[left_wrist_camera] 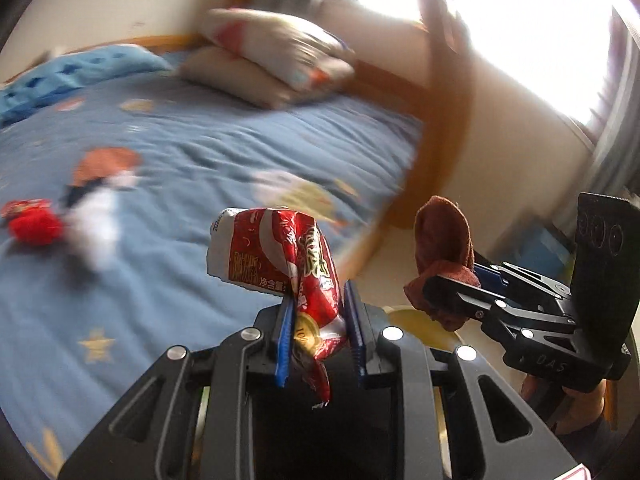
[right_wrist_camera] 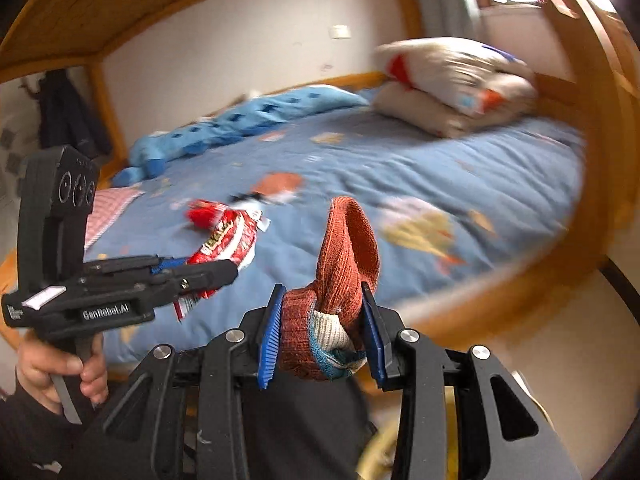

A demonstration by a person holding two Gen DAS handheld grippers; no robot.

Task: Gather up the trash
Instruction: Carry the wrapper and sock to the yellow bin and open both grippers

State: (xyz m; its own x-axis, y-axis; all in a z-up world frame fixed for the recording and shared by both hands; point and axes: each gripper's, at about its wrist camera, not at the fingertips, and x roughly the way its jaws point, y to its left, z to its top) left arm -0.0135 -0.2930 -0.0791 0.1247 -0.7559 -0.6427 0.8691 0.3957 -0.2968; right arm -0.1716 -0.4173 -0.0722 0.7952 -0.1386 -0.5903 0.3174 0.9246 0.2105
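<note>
I have both grippers loaded and lifted off the bed. My left gripper pinches a crumpled red snack wrapper between its blue fingers; the wrapper stands up out of the grip, long axis roughly along the fingers, with a torn tail hanging down below them. My right gripper pinches a rust-orange sock with a pale, striped cuff, its toe end sticking up and forward past the fingers.

What the coming move turns on, as I judge it, is the yellowish round rim showing just beneath and between the two grippers, blurred and mostly hidden; it may be a bin, though I cannot tell. If so, both loads sit nearly over it, the wrapper a little to its left, the sock to its right, so neither hand is clearly nearer.

More red litter lies on the bed, well off to the left of my left fingers, so that hand would be the closer one for it.

Writing: the wrapper carries Chinese characters including "净含量", plus a date code starting "202" and a gold seal with "10". The left gripper's body reads "GenRobot.AI" in the right wrist view; the right gripper's shows "DAS".
</note>
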